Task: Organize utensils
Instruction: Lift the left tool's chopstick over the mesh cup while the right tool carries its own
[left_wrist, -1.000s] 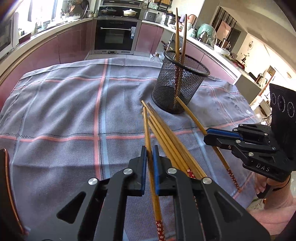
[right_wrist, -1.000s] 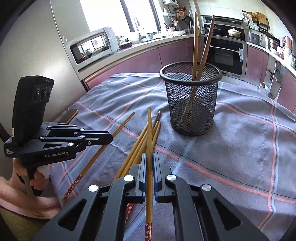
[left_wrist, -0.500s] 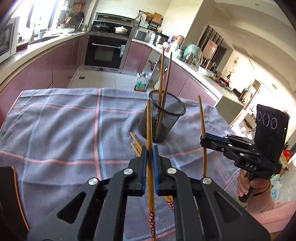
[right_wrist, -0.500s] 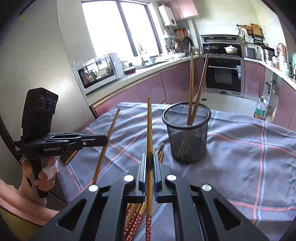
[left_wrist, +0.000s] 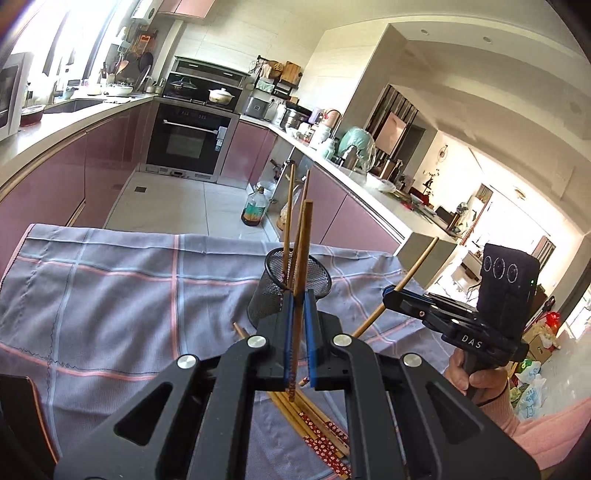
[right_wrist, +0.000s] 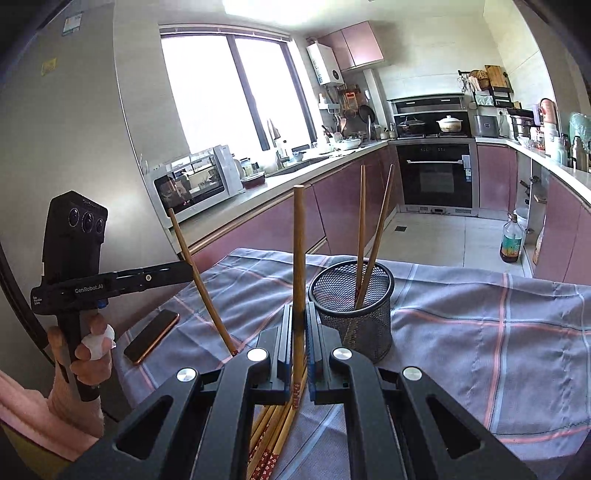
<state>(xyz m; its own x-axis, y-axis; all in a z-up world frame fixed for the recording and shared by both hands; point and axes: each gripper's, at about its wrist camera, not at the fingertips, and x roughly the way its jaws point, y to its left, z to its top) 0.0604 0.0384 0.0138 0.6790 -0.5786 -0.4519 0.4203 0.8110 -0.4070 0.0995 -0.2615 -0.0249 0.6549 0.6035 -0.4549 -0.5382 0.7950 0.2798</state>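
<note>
Gripping one chopstick each, both pairs of fingers clamped tight. Left gripper (left_wrist: 298, 314) pinching its chopstick (left_wrist: 302, 258) low on the shaft, near the patterned end, so the plain tip points up and forward. Right gripper (right_wrist: 300, 325) doing the same with its own stick (right_wrist: 298, 251), also nearly upright. Probably held that way to leave most of the length free above the fingers, ready to tip over the rim and drop in.

Sitting just ahead: black mesh holder (right_wrist: 352, 314) on the checked cloth (right_wrist: 498, 332) over the tabletop, with two chopsticks (right_wrist: 369, 236) already leaning inside. Looks like the sorting is only partway.

Lying below the fingers: loose bundle of sticks (left_wrist: 314, 424) on the cloth, patterned ends together, waiting their turn.

Resting off to the left: phone (right_wrist: 151, 336), well clear of the action
</note>
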